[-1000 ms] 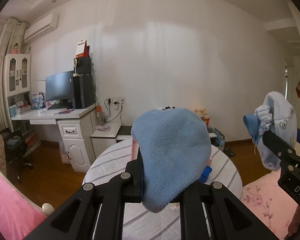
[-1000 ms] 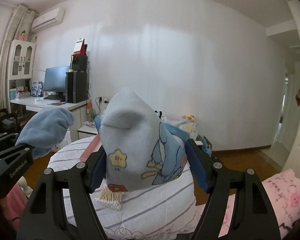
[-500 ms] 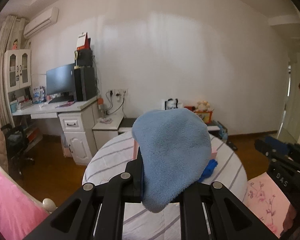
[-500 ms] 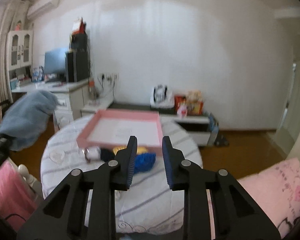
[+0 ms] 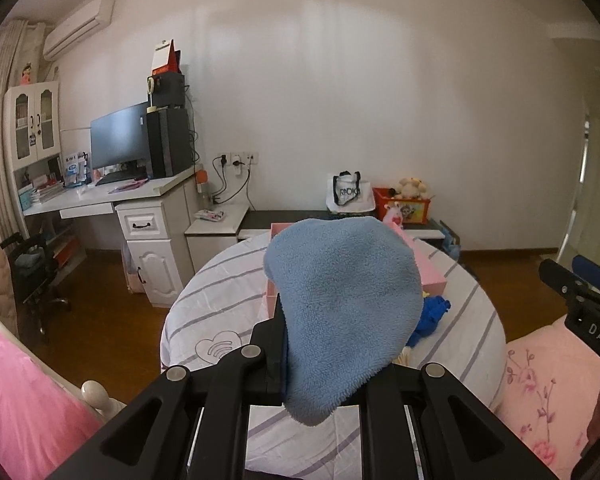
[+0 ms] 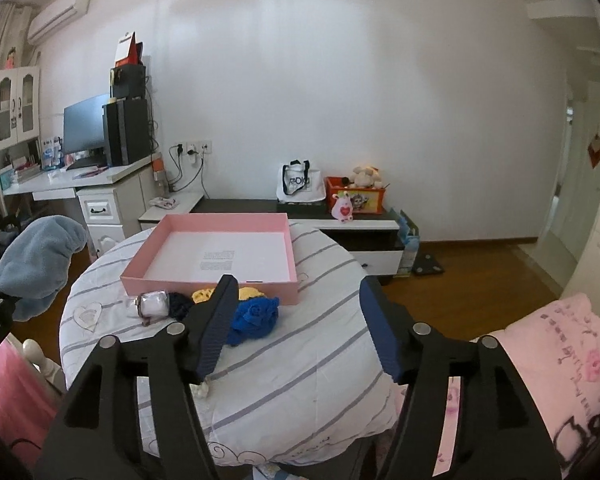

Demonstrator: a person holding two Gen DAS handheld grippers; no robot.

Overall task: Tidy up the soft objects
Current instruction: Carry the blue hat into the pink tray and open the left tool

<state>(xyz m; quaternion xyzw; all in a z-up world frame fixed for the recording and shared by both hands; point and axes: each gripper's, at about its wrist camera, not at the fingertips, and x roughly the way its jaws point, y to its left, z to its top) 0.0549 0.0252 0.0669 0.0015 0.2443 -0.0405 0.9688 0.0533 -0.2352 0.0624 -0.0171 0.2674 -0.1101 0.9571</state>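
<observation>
My left gripper (image 5: 328, 360) is shut on a blue fleece cloth (image 5: 340, 312), which bulges up over the fingers and hides their tips. It hangs over the near left part of a round table (image 6: 300, 380) with a striped white cover. My right gripper (image 6: 298, 292) hovers above the table's front; its jaws are opening with nothing between them. On the table stands a pink tray (image 6: 212, 280) with only a sheet of paper in it. In front of the tray lie a blue knitted piece (image 6: 256, 316), a yellow one (image 6: 204, 294), a dark one (image 6: 180, 306) and a small white pouch (image 6: 152, 304).
Pink bedding (image 6: 560, 360) lies at the right and more (image 5: 20, 420) at the left, with a bedpost knob (image 5: 94, 392). Behind the table are a low cabinet (image 6: 364, 226) bearing a bag and a toy box, and a desk (image 5: 100, 196) with a monitor.
The light blue printed cloth that my right gripper held a second ago is out of view; its jaws closed empty, then spread wider. Both grippers have drifted nearer the table.
</observation>
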